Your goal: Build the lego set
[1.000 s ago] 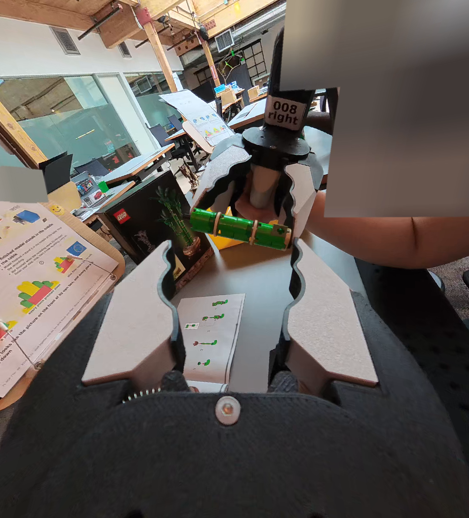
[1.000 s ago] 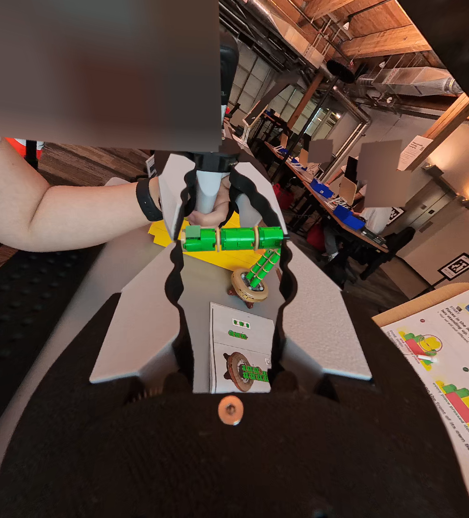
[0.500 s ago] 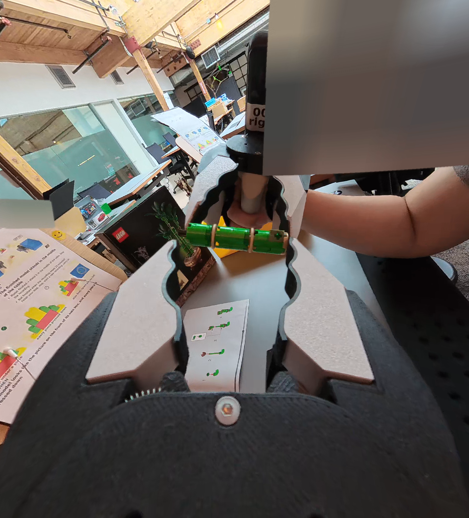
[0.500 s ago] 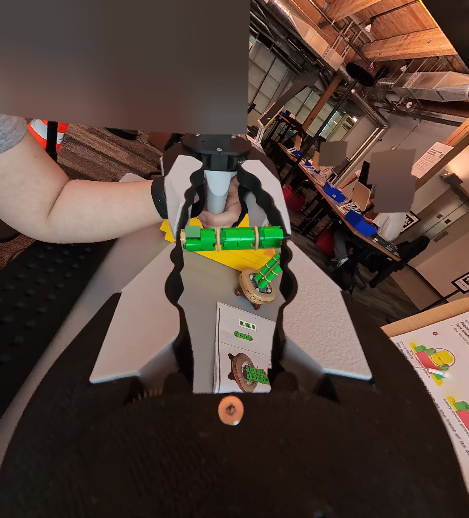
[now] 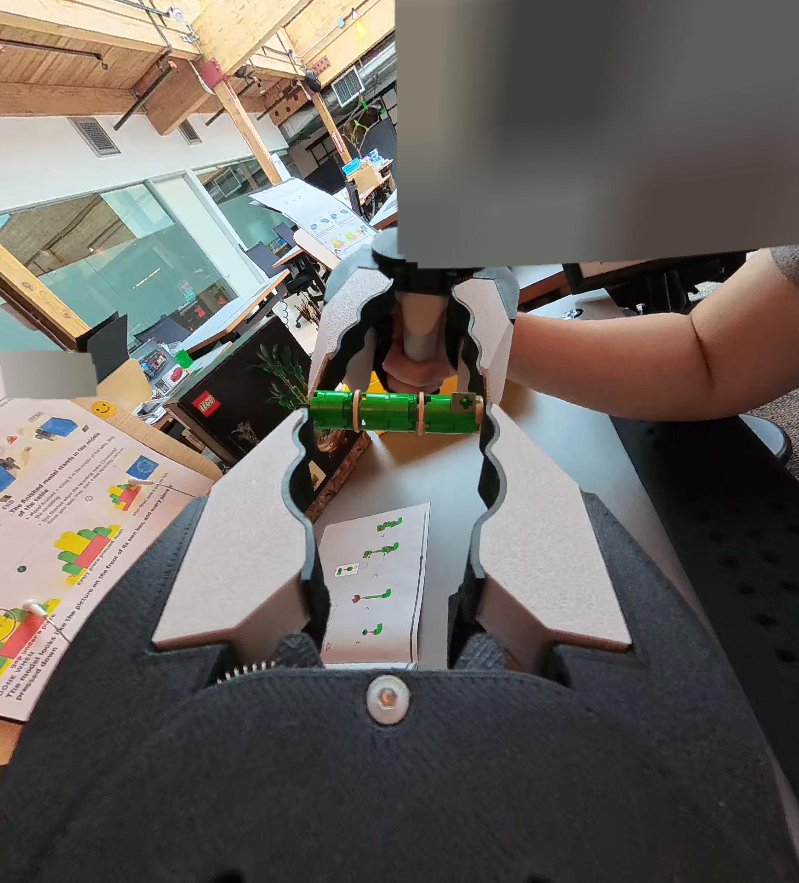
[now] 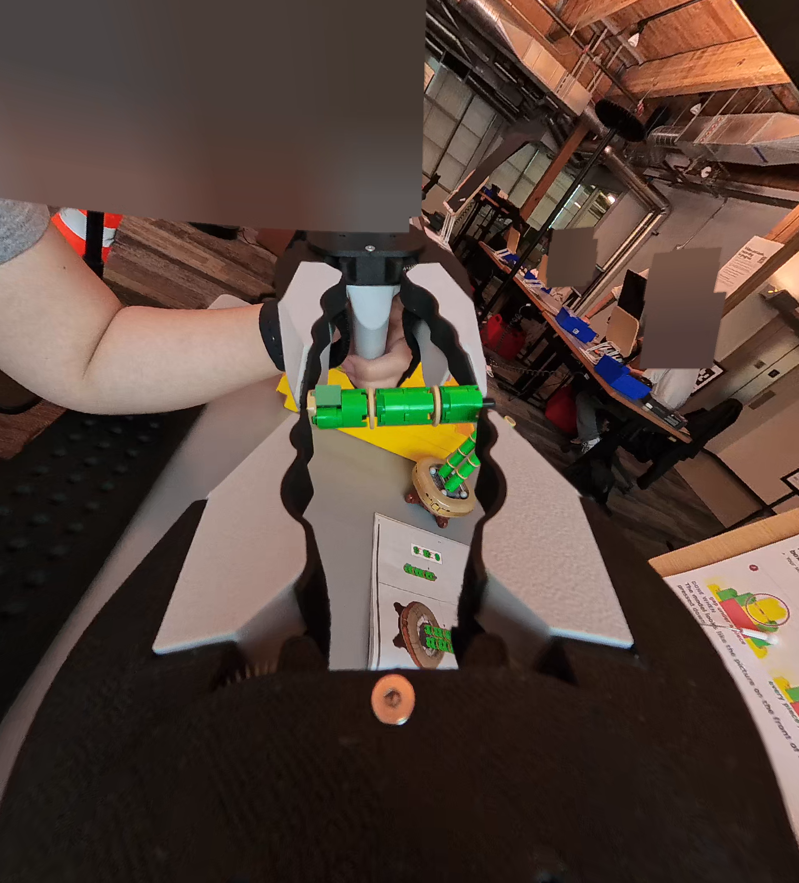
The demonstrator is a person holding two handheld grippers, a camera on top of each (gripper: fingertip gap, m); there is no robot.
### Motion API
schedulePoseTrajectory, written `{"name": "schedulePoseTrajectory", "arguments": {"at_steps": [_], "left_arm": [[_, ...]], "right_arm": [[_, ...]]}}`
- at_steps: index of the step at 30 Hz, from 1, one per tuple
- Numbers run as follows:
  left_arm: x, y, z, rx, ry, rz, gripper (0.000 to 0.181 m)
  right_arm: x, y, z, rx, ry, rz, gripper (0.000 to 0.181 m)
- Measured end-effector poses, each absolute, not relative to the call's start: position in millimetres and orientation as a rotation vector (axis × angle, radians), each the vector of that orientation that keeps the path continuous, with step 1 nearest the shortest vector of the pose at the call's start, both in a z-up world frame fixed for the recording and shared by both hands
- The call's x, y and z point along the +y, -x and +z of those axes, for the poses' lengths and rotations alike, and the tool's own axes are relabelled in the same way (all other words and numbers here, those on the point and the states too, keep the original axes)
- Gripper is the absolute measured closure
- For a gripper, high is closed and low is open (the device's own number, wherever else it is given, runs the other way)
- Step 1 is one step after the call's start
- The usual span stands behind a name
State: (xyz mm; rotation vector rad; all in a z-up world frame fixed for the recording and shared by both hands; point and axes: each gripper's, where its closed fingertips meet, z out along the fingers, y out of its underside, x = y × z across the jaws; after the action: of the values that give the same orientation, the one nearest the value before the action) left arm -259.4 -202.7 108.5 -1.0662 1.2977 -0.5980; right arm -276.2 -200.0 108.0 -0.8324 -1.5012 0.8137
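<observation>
Right wrist view: green three-segment brick stalk with tan rings built, pinched endwise between right gripper and left gripper; still unmounted, above round tan-and-brown base with two stalks.

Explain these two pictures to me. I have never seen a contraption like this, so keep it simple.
There is no robot here. A person holds a hand-operated claw in each hand, and each claw carries a camera that looks out along its two fingers. One picture comes from the left claw, the other from the right claw, and the two claws face each other.

The right claw grips a green stalk of bricks end to end. The left claw's tips sit at the same stalk, but whether they pinch it is unclear.

On the grey table lie an open instruction booklet, a round base with green stalks and the set's black box.
</observation>
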Motion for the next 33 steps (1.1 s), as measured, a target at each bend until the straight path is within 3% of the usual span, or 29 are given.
{"name": "schedulePoseTrajectory", "arguments": {"at_steps": [18,21,23,25,28,32,33], "left_arm": [[-194.3,255.3,102.2,1.299,1.114,-0.575,0.113],[-183.6,265.0,120.0,1.131,1.167,-0.697,0.117],[-178.2,271.1,126.4,1.022,1.256,-0.909,0.103],[-176.3,272.9,127.7,0.943,1.33,-1.157,0.1],[-165.9,271.3,120.2,0.874,1.394,-1.316,0.121],[-151.8,270.5,101.5,0.899,1.452,-1.261,0.167],[-148.5,272.2,98.1,0.905,1.466,-1.236,0.168]], "right_arm": [[-190.9,270.9,100.5,-1.547,0.887,0.71,0.112],[-179.2,269.5,124.2,-1.389,0.808,0.609,0.113],[-172.2,266.6,129.6,-1.346,0.735,0.434,0.113],[-160.8,267.2,128.4,-1.321,0.683,0.188,0.113],[-153.3,277.7,119.7,-1.328,0.629,-0.027,0.113],[-146.3,288.6,106.3,-1.349,0.637,-0.067,0.112],[-144.2,289.7,102.7,-1.359,0.645,-0.063,0.112]]}}
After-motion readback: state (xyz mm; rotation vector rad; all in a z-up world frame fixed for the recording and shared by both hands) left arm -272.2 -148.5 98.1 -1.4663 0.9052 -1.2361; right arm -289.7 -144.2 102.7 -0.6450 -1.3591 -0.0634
